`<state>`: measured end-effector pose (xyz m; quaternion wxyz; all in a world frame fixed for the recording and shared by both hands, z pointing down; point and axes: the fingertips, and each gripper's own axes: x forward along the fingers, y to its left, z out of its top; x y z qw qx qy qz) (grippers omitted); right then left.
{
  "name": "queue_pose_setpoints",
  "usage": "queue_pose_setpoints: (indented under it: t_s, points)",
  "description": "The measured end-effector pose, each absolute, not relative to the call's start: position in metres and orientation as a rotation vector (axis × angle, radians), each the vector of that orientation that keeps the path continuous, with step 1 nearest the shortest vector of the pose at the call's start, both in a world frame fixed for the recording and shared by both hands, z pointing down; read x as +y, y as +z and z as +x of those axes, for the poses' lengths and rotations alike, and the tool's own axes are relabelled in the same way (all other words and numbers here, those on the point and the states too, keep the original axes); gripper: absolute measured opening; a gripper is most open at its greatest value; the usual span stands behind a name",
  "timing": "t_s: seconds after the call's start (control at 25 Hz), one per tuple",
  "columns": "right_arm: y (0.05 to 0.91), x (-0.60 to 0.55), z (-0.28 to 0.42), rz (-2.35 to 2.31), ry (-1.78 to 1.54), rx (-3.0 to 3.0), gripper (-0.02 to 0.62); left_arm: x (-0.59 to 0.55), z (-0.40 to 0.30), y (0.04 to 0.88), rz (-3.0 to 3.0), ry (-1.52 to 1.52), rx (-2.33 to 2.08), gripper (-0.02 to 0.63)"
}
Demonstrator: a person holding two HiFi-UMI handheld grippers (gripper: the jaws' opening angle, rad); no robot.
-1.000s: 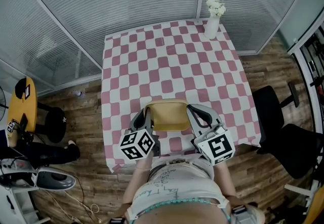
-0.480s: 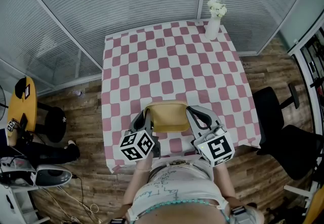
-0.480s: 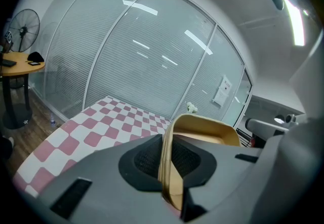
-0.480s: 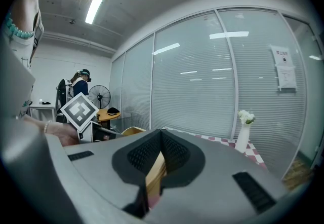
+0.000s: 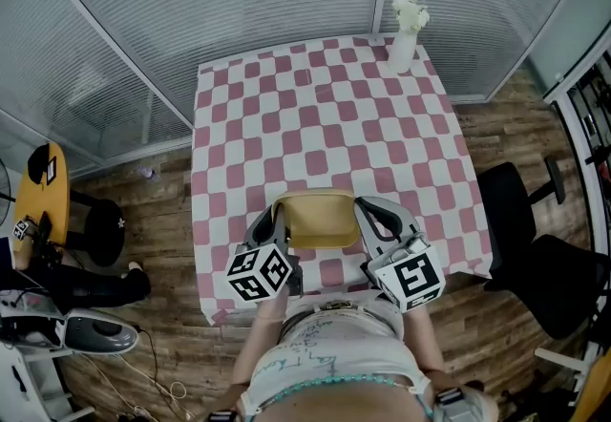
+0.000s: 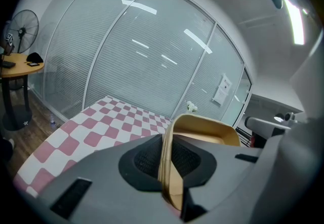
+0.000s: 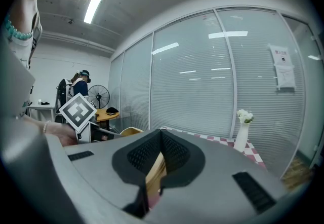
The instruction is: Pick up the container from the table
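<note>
A tan, rounded-rectangular container (image 5: pixel 318 218) hangs between my two grippers over the near part of the pink-and-white checked table (image 5: pixel 315 115). My left gripper (image 5: pixel 275 216) is shut on its left rim, and in the left gripper view the thin tan wall (image 6: pixel 166 167) is pinched between the dark pads (image 6: pixel 144 159). My right gripper (image 5: pixel 361 213) is shut on the right rim. In the right gripper view a tan edge (image 7: pixel 154 170) shows in the narrow slit between the pads. Whether the container's bottom touches the cloth is hidden.
A white vase with white flowers (image 5: pixel 402 36) stands at the table's far right corner. A black chair (image 5: pixel 535 248) is on the right, a round yellow side table (image 5: pixel 43 196) on the left. Glass walls with blinds close off the far side.
</note>
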<state>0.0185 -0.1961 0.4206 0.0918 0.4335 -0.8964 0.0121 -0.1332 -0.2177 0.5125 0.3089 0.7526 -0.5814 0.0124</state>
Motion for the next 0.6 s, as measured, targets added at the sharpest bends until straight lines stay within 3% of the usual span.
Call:
queue_pose_setpoints:
  t_s: [0.6]
  points:
    - [0.424, -0.1943, 0.0186, 1.272, 0.058, -2.658, -0.006, -0.2149, -0.1303, 0.5173, 1.981, 0.044, -1.526, 0.043]
